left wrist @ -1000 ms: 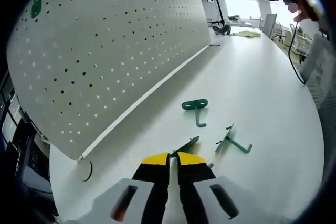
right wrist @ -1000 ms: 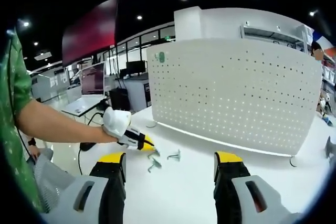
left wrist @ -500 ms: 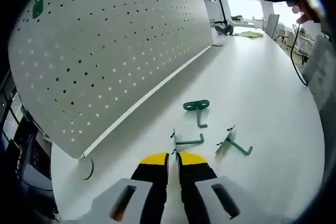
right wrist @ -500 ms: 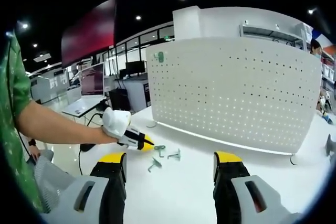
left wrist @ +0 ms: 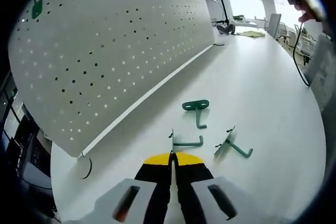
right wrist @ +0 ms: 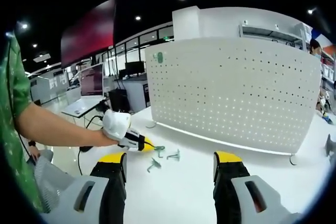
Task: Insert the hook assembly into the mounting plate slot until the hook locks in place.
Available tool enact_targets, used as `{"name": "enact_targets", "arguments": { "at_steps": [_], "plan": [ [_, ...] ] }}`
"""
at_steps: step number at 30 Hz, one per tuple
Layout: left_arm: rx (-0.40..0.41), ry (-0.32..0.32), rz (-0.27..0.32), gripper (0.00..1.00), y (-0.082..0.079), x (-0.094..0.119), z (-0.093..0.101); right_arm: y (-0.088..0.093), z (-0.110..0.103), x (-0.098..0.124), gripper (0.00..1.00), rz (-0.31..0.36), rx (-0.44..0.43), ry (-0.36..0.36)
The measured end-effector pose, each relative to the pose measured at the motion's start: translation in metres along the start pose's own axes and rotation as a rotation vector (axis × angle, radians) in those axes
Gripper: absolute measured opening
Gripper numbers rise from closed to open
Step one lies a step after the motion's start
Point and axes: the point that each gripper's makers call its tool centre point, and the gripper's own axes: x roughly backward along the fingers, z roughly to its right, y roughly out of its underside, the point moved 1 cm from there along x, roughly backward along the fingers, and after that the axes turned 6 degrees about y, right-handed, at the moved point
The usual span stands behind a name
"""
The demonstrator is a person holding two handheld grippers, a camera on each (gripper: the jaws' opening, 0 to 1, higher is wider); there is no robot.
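Nearest in the left gripper view, the left gripper [left wrist: 171,157] has its yellow-tipped jaws pressed together on the white worktop [left wrist: 262,87]. Just beyond the tips lies the near hook [left wrist: 186,141], a green L-shaped piece; its stem seems to reach the tips, but I cannot tell whether the jaws are clenched on it or merely closed beside it. To the right of that hook, a little apart, lies a second hook [left wrist: 233,146], tilted, and beyond both a third hook [left wrist: 196,109] lies flat with its plate end toward the pegboard [left wrist: 105,51]. The pegboard stands upright well beyond the hooks, along the far edge of the worktop, with a small green piece [left wrist: 36,8] already fixed near its top corner.

In the right gripper view, the right gripper [right wrist: 169,167] is released, jaws wide apart and empty, held well back from the hooks. From there, the person's hand [right wrist: 116,124] holds the left gripper down at the hooks.

The likely step is picking up the near hook. The risk is a thin, flat stem: closed jaws may only pinch its end, so it could pivot or slip out on the lift, or skid away and knock its neighbour. A skewed grip would also leave the tabs misaligned with the pegboard holes, so the hook would not lock.
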Motion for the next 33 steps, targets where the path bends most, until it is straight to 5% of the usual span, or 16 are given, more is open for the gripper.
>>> {"name": "enact_targets", "arguments": {
  "at_steps": [8, 15, 25, 33],
  "plan": [
    [0.084, -0.015, 0.044, 0.01, -0.001, 0.006, 0.001, -0.004, -0.004, 0.0, 0.68, 0.007, 0.008, -0.011],
    [0.199, -0.031, 0.138, 0.01, -0.02, 0.022, 0.002, -0.008, -0.007, -0.001, 0.68, 0.017, 0.014, -0.021],
    [0.382, -0.073, 0.359, 0.01, -0.069, 0.066, 0.004, -0.018, -0.012, 0.001, 0.68, 0.043, 0.022, -0.034],
    [0.418, -0.107, 0.465, 0.01, -0.099, 0.1, 0.012, -0.034, -0.019, 0.004, 0.67, 0.082, 0.036, -0.051]
  ]
}}
